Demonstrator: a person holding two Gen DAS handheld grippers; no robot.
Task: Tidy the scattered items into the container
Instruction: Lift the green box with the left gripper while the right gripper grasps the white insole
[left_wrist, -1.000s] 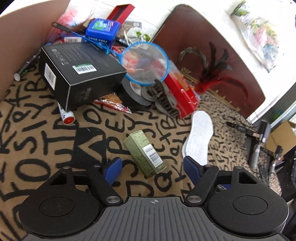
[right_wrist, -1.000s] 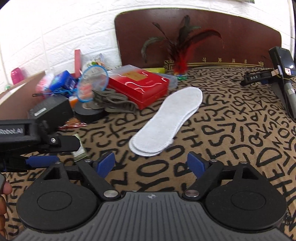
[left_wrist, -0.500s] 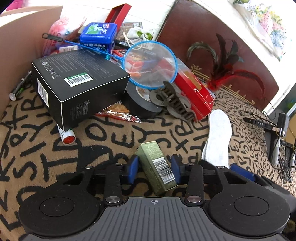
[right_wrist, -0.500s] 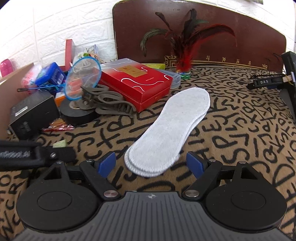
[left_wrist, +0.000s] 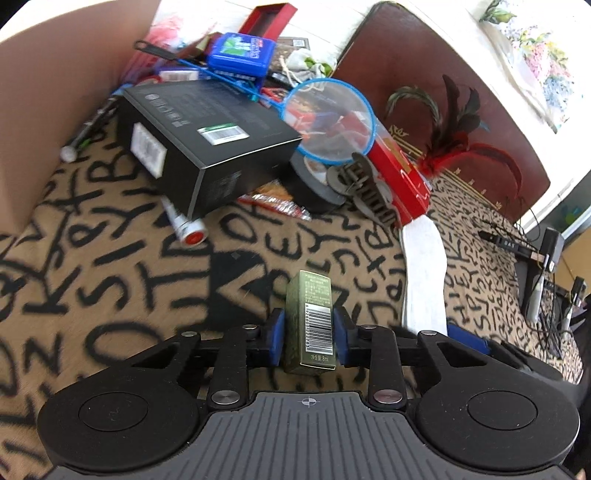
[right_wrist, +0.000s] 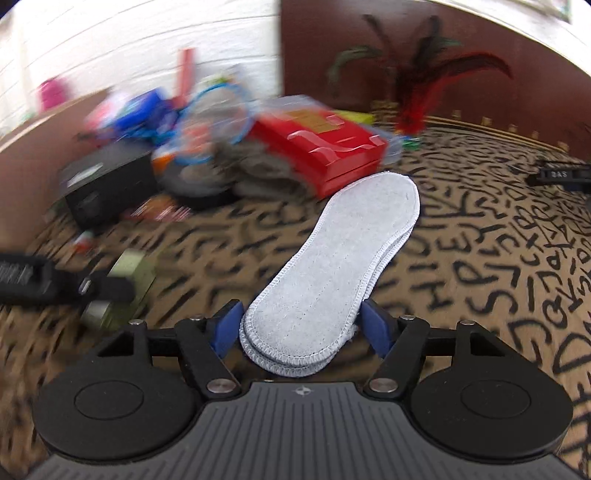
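My left gripper (left_wrist: 308, 334) is shut on a small green box with a barcode (left_wrist: 310, 317), held just above the patterned cloth; the box also shows blurred in the right wrist view (right_wrist: 129, 280). My right gripper (right_wrist: 303, 325) has its blue pads (right_wrist: 227, 326) on either side of the heel of a stack of white insoles (right_wrist: 332, 258), touching or nearly touching its edges. The insoles also show in the left wrist view (left_wrist: 423, 266). A brown cardboard container wall (left_wrist: 55, 92) stands at the left.
A pile lies at the back: a black box (left_wrist: 207, 144), blue net (left_wrist: 332, 122), red box (right_wrist: 321, 147), grey hair claw (left_wrist: 369, 192), tape roll (left_wrist: 314, 188), red-capped marker (left_wrist: 184, 225), feather shuttlecock (left_wrist: 450, 147). A dark headboard (left_wrist: 424, 74) and camera gear (left_wrist: 535, 258) stand at the right.
My left gripper closed on the green box and lifted it slightly. My right gripper moved forward over the heel of the insoles and its jaws narrowed around them.
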